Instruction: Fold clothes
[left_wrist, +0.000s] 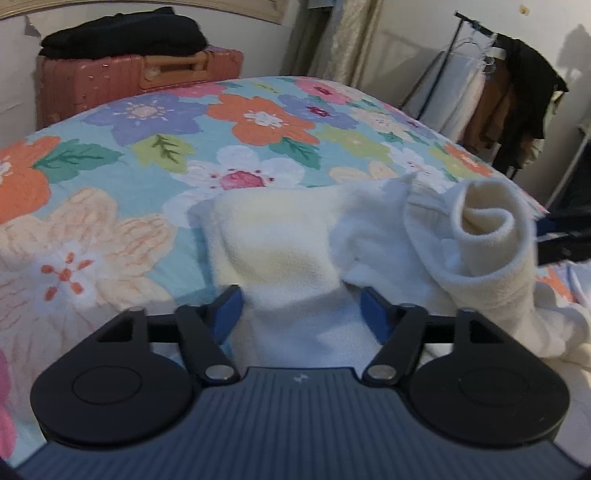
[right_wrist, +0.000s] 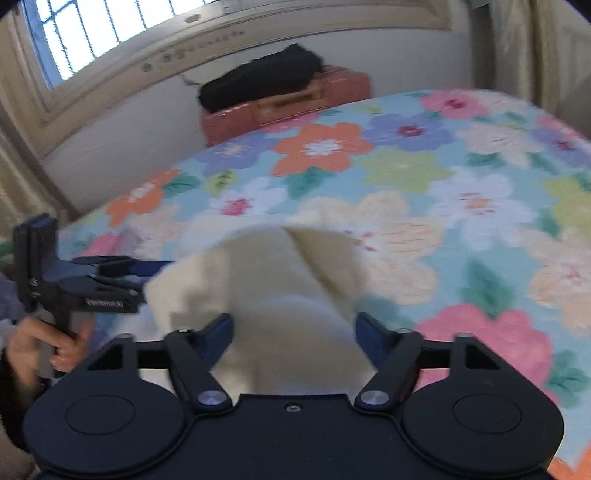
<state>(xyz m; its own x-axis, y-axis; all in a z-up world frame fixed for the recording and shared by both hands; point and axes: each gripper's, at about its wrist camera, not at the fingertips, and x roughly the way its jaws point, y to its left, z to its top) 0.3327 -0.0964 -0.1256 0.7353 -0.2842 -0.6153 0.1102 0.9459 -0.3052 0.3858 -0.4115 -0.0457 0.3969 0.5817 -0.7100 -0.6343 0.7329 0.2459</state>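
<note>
Small white lettering on left tongs (right_wrist: 110, 275) body, too blurred to read

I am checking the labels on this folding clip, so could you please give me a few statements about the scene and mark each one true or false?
1. Cream fleece garment lies between the fingers of the left gripper. True.
2. The bedspread is plain grey. False: it carries a large, many-coloured flower print.
3. Fleece also lies between the fingers of the right gripper. True.
4. The pink suitcase beyond the bed has nothing on it. False: a folded black item lies on top.
5. Part of the fleece on the right of the left wrist view is rolled into a tube. True.
</note>
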